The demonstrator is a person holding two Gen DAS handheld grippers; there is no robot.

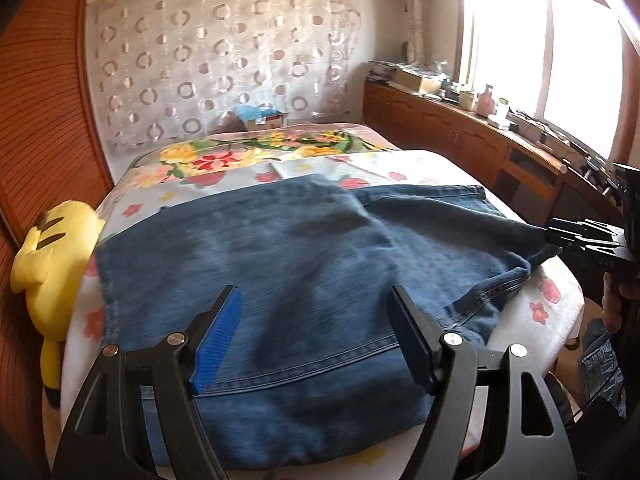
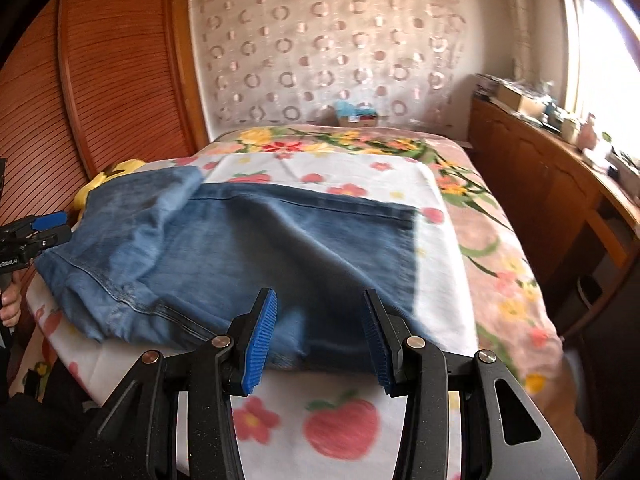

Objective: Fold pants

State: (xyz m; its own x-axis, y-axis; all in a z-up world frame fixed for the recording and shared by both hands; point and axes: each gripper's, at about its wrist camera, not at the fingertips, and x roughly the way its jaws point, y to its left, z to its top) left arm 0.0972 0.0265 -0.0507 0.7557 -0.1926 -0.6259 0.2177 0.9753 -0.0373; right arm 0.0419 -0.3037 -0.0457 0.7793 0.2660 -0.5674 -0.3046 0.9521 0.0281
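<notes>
A yellow plush (image 1: 52,264) is lying at the left edge of the bed, against the wooden slatted wall (image 1: 40,128). Just beside it, the jeans (image 1: 280,280) are lying spread across a white sheet (image 1: 132,204) printed with flowers and fruit; in the left wrist view they are covering most of the sheet's near part, with one layer lying folded over the other and a stitched hem running near the front edge. The left gripper (image 1: 316,336) is hovering over the near part of the jeans with its blue pads (image 1: 218,340) spread wide apart, gripping nothing. Farther right, the right gripper (image 2: 318,338) is likewise standing released, its fingers parted above the near edge of the jeans, an apple print (image 2: 342,426) showing below them. In the left wrist view it is reaching in from the right by the jeans' edge. Beyond the sheet a floral blanket (image 2: 500,264) is covering the bed, and a wooden cabinet (image 1: 480,140) is running along the window (image 1: 540,48) at the far right.
</notes>
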